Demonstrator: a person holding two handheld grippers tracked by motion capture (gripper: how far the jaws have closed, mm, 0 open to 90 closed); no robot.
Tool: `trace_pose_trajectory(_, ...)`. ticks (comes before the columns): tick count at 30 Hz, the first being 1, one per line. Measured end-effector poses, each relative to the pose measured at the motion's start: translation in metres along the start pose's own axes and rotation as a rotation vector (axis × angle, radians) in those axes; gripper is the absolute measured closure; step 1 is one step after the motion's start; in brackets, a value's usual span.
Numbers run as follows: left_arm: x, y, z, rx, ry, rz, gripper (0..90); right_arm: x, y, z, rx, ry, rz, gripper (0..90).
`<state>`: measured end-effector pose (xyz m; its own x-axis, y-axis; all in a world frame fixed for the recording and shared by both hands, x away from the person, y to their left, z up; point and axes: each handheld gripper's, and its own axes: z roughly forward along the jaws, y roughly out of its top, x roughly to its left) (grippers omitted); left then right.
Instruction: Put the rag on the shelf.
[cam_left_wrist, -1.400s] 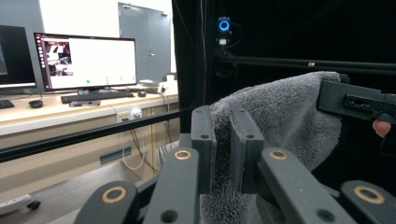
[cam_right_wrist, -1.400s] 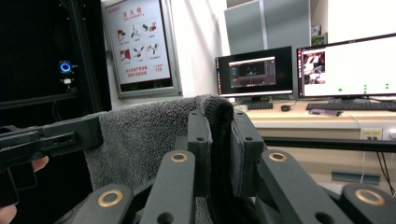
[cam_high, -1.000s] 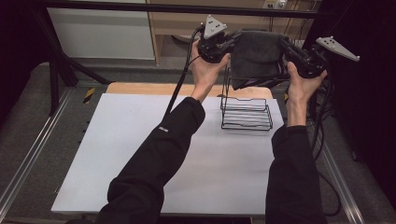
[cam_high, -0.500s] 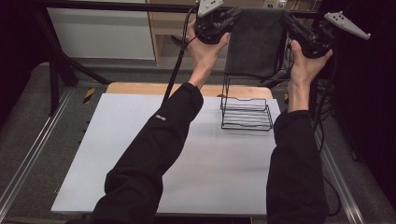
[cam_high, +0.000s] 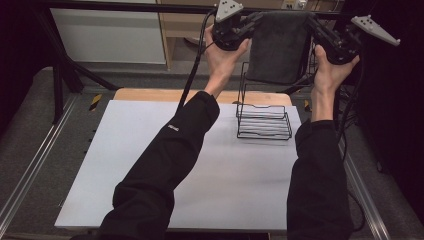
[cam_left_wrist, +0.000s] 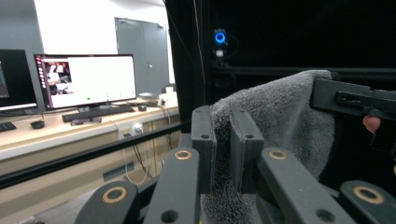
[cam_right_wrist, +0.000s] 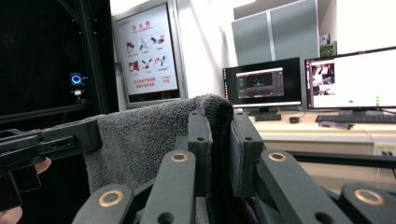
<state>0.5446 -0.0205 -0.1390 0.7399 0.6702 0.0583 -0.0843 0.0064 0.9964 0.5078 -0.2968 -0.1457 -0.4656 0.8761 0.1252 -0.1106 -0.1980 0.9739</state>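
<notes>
Left hand-held gripper (cam_high: 248, 23) and right hand-held gripper (cam_high: 315, 25) each clamp one top corner of the grey towel (cam_high: 280, 47), which I hold stretched between them, high above the far edge of the counter (cam_high: 150, 165). In the left gripper view the jaws are closed on a fold of the towel (cam_left_wrist: 280, 116), with pile bulging between the pads; in the right gripper view the jaws likewise pinch the opposite hem of the towel (cam_right_wrist: 140, 135), while the other gripper grips the far corner. I judge that the corner grips serve to spread the cloth flat, so that it hangs as one sheet rather than a bundle. Below and just in front of the hanging towel stands the black wire rack (cam_high: 263, 117), its upright bar rising toward the cloth's lower edge; whether they touch I cannot tell. Holding the towel this high probably clears that bar, so the cloth can be lowered over it. Both of my forearms reach forward and up, one to each side of the rack.
</notes>
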Motion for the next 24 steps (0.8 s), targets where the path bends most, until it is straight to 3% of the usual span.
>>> trace_pose_trajectory(6,-0.011,-0.013,-0.005,0.018,-0.026,-0.001,81.7,-0.007,-0.017,-0.012,0.014,-0.004,0.015,81.4)
trace_pose_trajectory(14,-0.028,-0.028,-0.019,0.038,-0.078,-0.009,81.7,-0.006,-0.034,-0.035,0.003,0.008,0.029,81.4)
trace_pose_trajectory(18,-0.038,-0.024,-0.025,0.039,-0.100,-0.008,81.6,-0.007,-0.037,-0.042,-0.009,0.010,0.041,81.3)
trace_pose_trajectory(22,-0.042,-0.014,-0.026,0.041,-0.083,0.048,81.6,-0.007,-0.032,-0.042,-0.020,0.018,0.043,81.3)
trace_pose_trajectory(24,-0.040,-0.013,-0.023,0.036,-0.090,0.006,81.6,-0.007,-0.030,-0.040,-0.017,0.013,0.042,81.3)
